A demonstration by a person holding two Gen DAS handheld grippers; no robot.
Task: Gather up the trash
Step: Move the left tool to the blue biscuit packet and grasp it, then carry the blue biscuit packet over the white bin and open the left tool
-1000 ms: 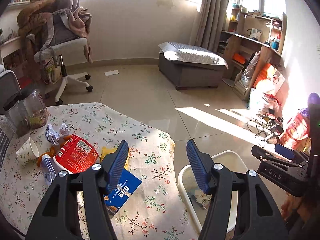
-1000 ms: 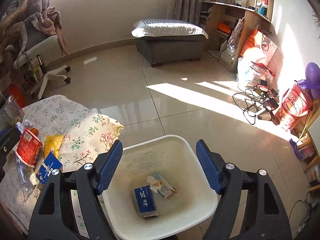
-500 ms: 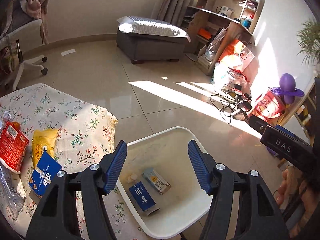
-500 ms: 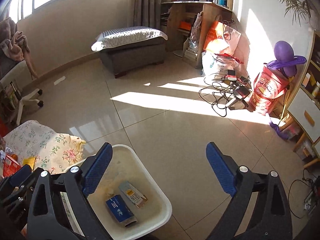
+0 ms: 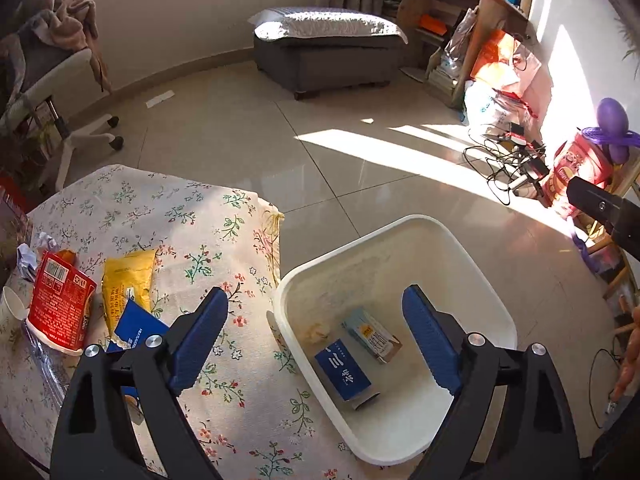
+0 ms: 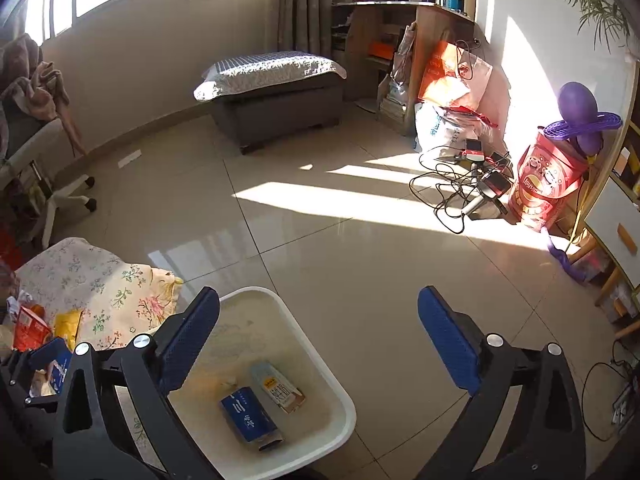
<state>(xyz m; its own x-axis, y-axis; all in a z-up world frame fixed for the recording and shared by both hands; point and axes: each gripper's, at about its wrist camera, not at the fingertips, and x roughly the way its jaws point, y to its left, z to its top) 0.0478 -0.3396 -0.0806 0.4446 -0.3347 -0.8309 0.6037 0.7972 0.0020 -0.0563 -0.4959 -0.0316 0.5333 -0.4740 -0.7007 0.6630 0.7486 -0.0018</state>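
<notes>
A white bin (image 5: 480, 272) stands on the floor beside the table and holds a blue carton (image 5: 344, 372), a small pale carton (image 5: 372, 336) and a crumpled tissue (image 5: 316, 330). My left gripper (image 5: 316, 300) hovers over the bin's near edge, its jaws opening with nothing between them. On the table lie a red noodle cup (image 5: 58, 308), a yellow packet (image 5: 128, 284), a blue packet (image 5: 136, 328) and a paper cup (image 5: 10, 312). My right gripper (image 6: 320, 300) hangs over the right side of the bin (image 6: 344, 400) and the floor, its jaws opening and empty.
The table wears a floral cloth (image 5: 208, 240). A white office chair (image 5: 60, 92) stands at far left and a grey ottoman (image 5: 328, 52) at the back. Tangled cables (image 6: 460, 188), a red bag (image 6: 544, 184) and a wooden shelf (image 6: 400, 32) line the right wall.
The left wrist view swung from the table over to the bin and sank. The right gripper shifted right, off the bin's middle. Both pairs of jaws spread wider.
</notes>
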